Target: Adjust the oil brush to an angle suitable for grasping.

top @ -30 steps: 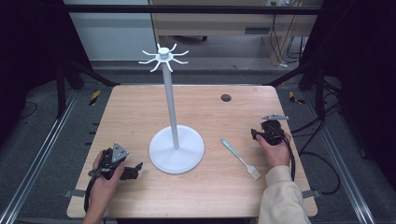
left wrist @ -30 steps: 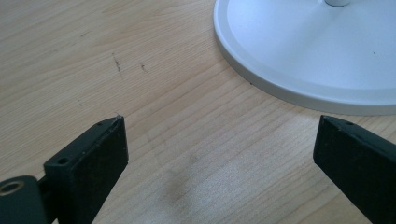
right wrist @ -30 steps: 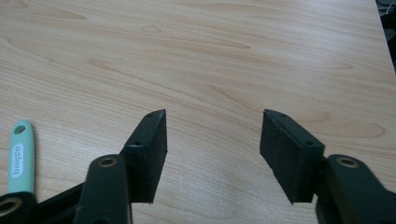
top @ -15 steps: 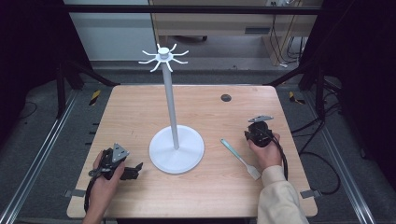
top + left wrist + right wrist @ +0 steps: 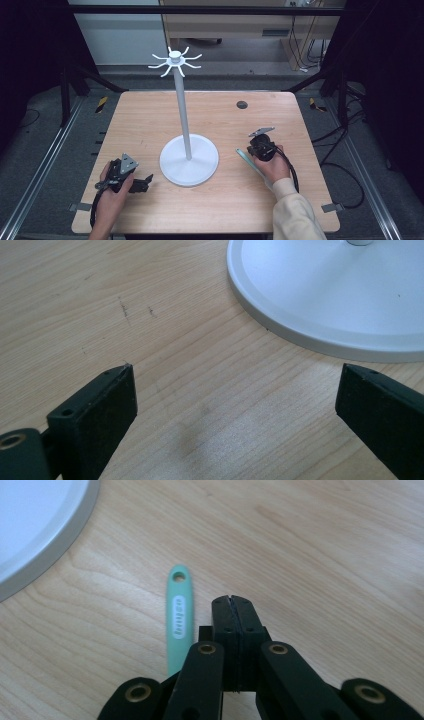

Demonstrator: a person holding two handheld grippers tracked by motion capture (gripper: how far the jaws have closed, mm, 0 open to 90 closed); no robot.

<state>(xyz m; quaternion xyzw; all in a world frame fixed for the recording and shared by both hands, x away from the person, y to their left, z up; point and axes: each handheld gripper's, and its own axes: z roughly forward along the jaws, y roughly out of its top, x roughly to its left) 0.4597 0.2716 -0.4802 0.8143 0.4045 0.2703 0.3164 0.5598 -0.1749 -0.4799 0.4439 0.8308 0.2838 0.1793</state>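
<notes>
A white stand with a tall pole [image 5: 183, 115], a ring of hooks [image 5: 174, 60] on top and a round base [image 5: 189, 160] is at the table's middle. A mint-green-handled utensil [image 5: 246, 158] lies flat to the right of the base, and the person's right hand covers its near end. My right gripper [image 5: 255, 145] hovers just right of that handle [image 5: 179, 615]. Its jaws [image 5: 232, 600] have just closed and are shut, pads together, with nothing between them. My left gripper [image 5: 142, 181] rests at the front left, open and holding nothing [image 5: 235, 385], pointing at the base's rim [image 5: 325, 295].
A small dark round plug [image 5: 242, 104] sits in the tabletop at the back right. The stand's base rim [image 5: 35, 525] lies close to the left of the handle. Black frame posts and rails flank the table.
The right hand moved left across the table to the utensil's handle, closer to the stand's base. The left hand and gripper stayed in place.
</notes>
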